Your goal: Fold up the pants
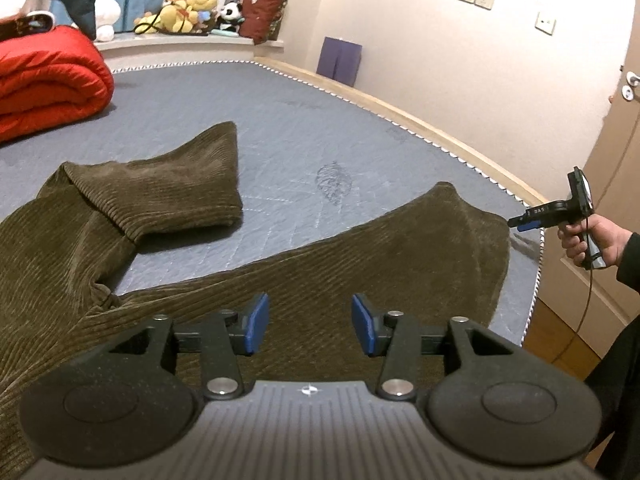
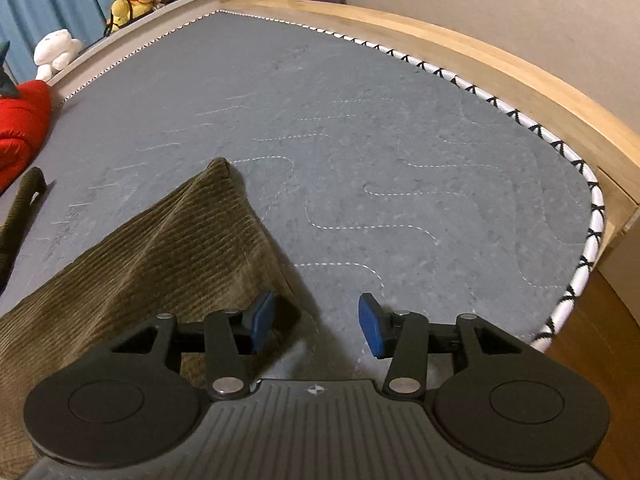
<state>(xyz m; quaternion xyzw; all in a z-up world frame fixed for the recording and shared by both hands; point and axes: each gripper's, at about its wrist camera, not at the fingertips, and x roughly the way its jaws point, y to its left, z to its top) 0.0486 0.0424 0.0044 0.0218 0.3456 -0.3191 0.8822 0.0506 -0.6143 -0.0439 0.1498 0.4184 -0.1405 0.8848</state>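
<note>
1. the bed [image 1: 320, 120] carries everything, a flat grey quilted mattress stretching ahead of both tools, firm enough to press cloth against.
2. the pants [image 1: 360, 264] are brown corduroy, spread under and ahead of the left tool [image 1: 310, 326], with one leg [image 1: 180, 184] doubled over ahead and to its left and the other leg running to its right toward the mattress edge.
3. i judge them soft and floppy, fairly thick and a bit weighty, with ribbed cloth that should grip well rather than slip; nothing fragile.
4. the leg end [image 2: 220, 176] lies ahead and to the left of the right tool [image 2: 316, 326]; its hem corners look like the best places to pinch, since a mid-cloth pinch would only bunch it.
5. the left tool stands apart with nothing between its pads, hovering over the cloth.
6. the right tool also stands apart and empty, its left pad [image 2: 262, 320] over the cloth edge and bare mattress in the gap.
</note>
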